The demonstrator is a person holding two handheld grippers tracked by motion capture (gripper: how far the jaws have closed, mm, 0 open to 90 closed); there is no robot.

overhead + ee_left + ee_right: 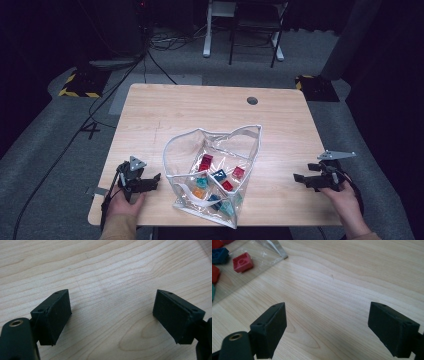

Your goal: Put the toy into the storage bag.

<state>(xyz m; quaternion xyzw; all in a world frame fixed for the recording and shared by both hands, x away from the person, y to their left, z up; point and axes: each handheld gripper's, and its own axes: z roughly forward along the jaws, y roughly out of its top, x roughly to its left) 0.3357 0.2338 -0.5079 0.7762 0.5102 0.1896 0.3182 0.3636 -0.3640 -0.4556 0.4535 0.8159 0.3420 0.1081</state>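
A clear plastic bag (215,170) with a white rim lies open in the middle of the wooden table (210,107). Inside it are several toy bricks in red (205,162), teal and orange. My left gripper (156,179) rests low at the table's front left, a little way left of the bag, open with bare wood between its jaws (112,312). My right gripper (299,178) is held at the front right, apart from the bag, also open and empty (328,327). A corner of the bag (249,257) with a red brick (242,262) lies ahead of it to the left.
A round cable hole (252,100) sits near the table's far edge. Beyond the table are a dark floor with cables (125,80), yellow-black striped bases (80,85) and white desk legs (206,30).
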